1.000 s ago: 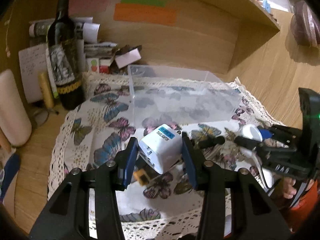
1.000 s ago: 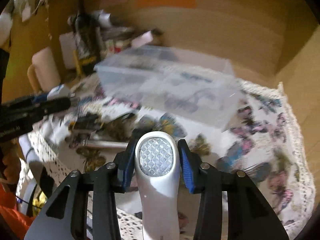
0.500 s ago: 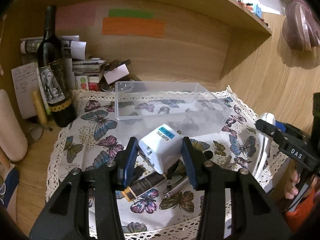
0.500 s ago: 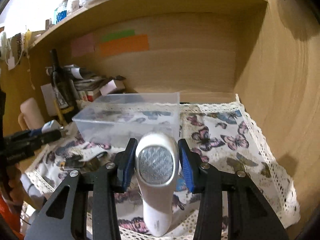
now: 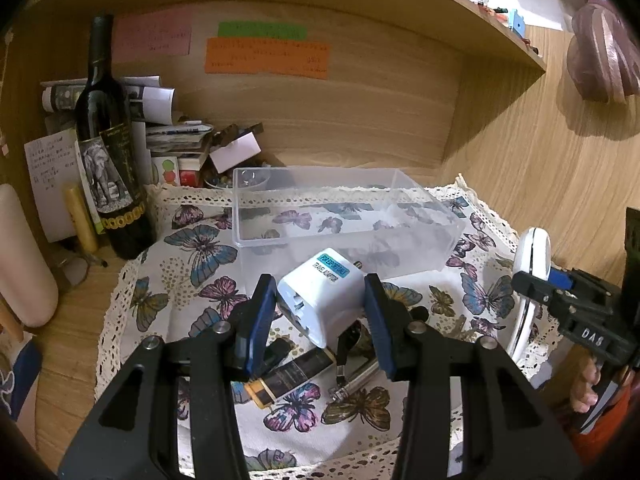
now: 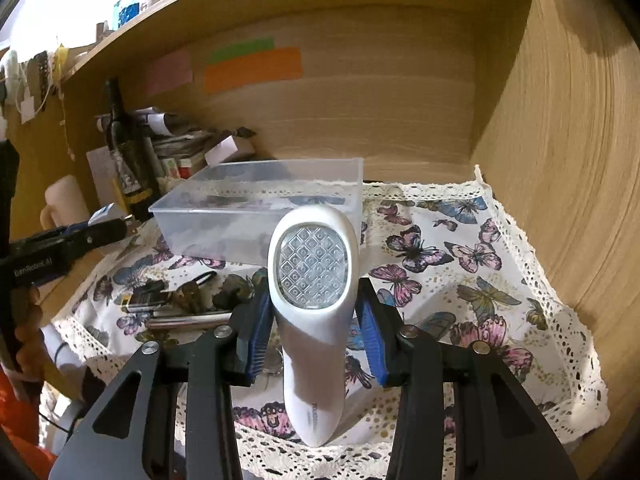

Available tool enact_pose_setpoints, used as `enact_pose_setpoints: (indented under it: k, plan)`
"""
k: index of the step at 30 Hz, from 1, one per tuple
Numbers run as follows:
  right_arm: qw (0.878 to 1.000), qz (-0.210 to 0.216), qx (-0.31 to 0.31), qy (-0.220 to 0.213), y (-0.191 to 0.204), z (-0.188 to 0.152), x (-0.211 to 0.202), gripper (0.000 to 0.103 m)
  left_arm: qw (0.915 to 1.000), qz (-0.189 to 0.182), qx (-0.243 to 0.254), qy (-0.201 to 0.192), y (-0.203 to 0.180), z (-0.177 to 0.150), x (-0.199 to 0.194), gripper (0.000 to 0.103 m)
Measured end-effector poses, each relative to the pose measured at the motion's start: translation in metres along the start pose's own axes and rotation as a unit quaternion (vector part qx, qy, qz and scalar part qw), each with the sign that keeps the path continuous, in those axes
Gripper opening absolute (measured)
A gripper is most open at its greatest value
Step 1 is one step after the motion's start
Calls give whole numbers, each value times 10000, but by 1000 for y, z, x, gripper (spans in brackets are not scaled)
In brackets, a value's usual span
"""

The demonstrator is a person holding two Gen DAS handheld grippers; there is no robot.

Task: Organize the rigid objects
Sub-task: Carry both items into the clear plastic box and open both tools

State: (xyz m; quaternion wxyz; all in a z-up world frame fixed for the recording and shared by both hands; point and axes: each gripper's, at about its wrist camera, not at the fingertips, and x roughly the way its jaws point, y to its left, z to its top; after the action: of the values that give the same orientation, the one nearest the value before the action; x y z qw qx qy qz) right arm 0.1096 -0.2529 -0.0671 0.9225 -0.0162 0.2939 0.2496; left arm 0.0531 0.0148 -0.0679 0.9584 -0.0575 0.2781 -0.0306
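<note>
My left gripper (image 5: 320, 312) is shut on a white travel adapter (image 5: 320, 296) with a blue label, held above the butterfly cloth just in front of the clear plastic box (image 5: 340, 216). My right gripper (image 6: 314, 328) is shut on a white handheld device (image 6: 312, 276) with a round patterned lens, held upright in front of the same box (image 6: 260, 208). The right gripper and device also show at the right edge of the left wrist view (image 5: 532, 280). A battery (image 5: 288, 376) and a metal pen-like piece (image 5: 356, 380) lie on the cloth under the adapter.
A dark wine bottle (image 5: 108, 148) stands at the back left beside stacked papers and small boxes (image 5: 180, 148). A shelf board (image 5: 360, 4) hangs overhead, and wooden walls close the back and right. Small dark items (image 6: 176, 296) lie on the cloth left of centre.
Both grippers have lifted and drawn back from the cloth with their objects still held. The box now sits farther away and lower in both views.
</note>
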Motion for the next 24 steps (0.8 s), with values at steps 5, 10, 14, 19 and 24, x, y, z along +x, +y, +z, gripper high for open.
enact_pose_setpoints:
  k: [5,10,14,19,24]
  plan:
    - [9997,-19,90,-247,-11,26,1,37,9999,76,49,-69,2,13,3,44]
    - [9979,-47,107,-632,-19,59,0,36,9997,176,116,-105,7,35,12,44]
    - [9958,-17,64,-910,-20,86,1,36,9997,212,97,-105,14,56,23,44]
    - [9961,1,-228,-853,-8,108,21,36,9995,268,165,59,21,76,51,44]
    - [9988,150,-345,-307,10,110,63,36,9982,202,186,542,26,80,92,44]
